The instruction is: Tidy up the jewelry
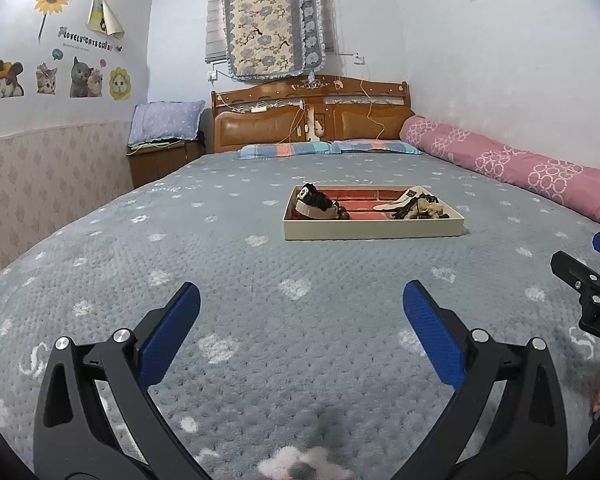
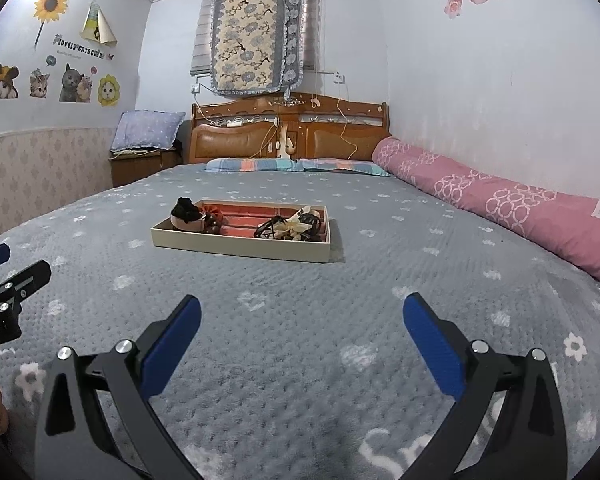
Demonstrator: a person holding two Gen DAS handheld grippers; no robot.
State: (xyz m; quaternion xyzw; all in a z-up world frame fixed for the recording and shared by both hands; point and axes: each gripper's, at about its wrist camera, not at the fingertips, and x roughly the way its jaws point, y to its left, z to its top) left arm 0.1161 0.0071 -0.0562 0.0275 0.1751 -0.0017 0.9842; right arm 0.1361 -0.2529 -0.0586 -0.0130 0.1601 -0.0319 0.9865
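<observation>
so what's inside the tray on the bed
The tray has a red lining. At one end sit a black scrunchie and brown beads; at the other, a tangle of dark hair ties with a cream flower piece. Anything beneath the piles is hidden.

Big bed (image 1: 220,264) with a grey blanket (image 2: 284,320), dotted with white flowers. In the middle, toward 12 o'clock, a flat tray (image 1: 374,229) sitting right on the blanket. At 2 o'clock, a long pink bolster (image 1: 512,162) along the wall side. Far off at 12 o'clock, striped pillows (image 1: 328,147) lying flat by the wooden headboard (image 1: 312,116).
</observation>
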